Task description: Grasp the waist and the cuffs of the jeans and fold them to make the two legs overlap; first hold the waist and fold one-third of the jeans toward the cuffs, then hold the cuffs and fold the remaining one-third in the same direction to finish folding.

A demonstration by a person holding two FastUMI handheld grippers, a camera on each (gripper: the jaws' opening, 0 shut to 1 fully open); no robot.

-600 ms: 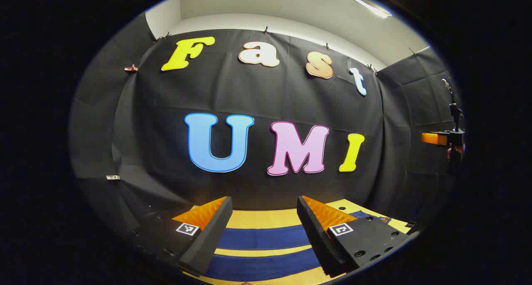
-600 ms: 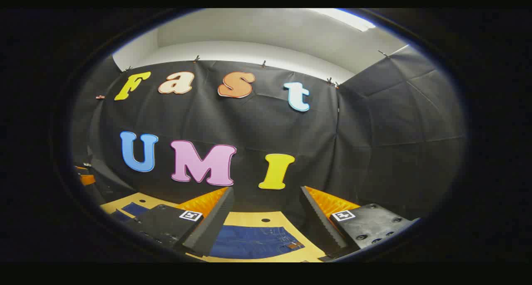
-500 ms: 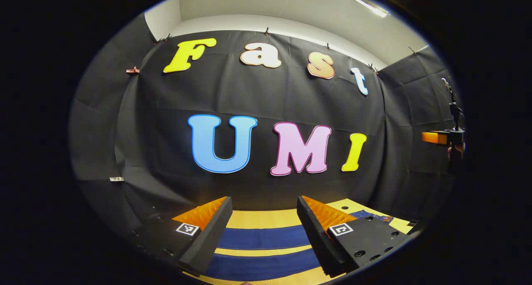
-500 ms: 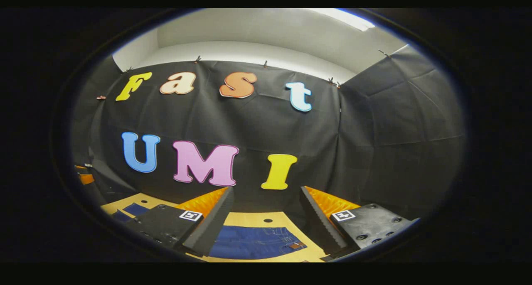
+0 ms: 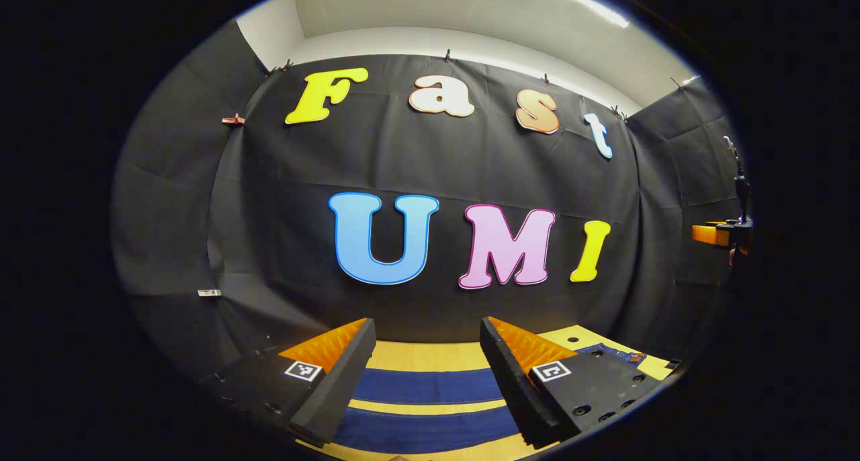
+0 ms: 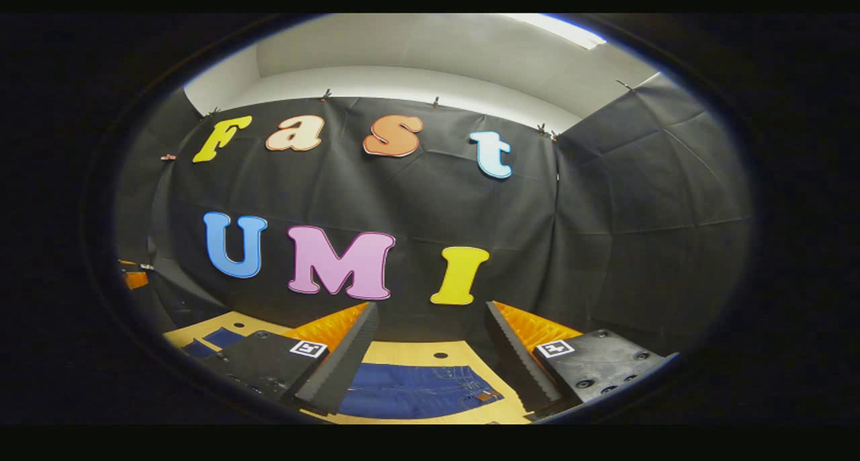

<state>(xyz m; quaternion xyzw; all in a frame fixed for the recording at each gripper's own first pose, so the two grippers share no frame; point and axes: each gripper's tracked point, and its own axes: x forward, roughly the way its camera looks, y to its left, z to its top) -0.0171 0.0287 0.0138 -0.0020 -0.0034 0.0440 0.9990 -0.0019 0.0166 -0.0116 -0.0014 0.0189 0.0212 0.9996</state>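
Both views have slid a bit to the right since before. Left gripper (image 5: 426,353) & right gripper (image 6: 430,340) hang above the worktop (image 5: 430,355), fingers wide apart, holding nothing. Jeans (image 6: 416,392) lie flat on it: legs under left, waist under right. Bare worktop runs round the edges.

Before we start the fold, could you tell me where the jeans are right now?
The jeans lie flat on the table; in the right gripper view the waist sits below the open right gripper, and in the left gripper view both legs cross under the open left gripper.
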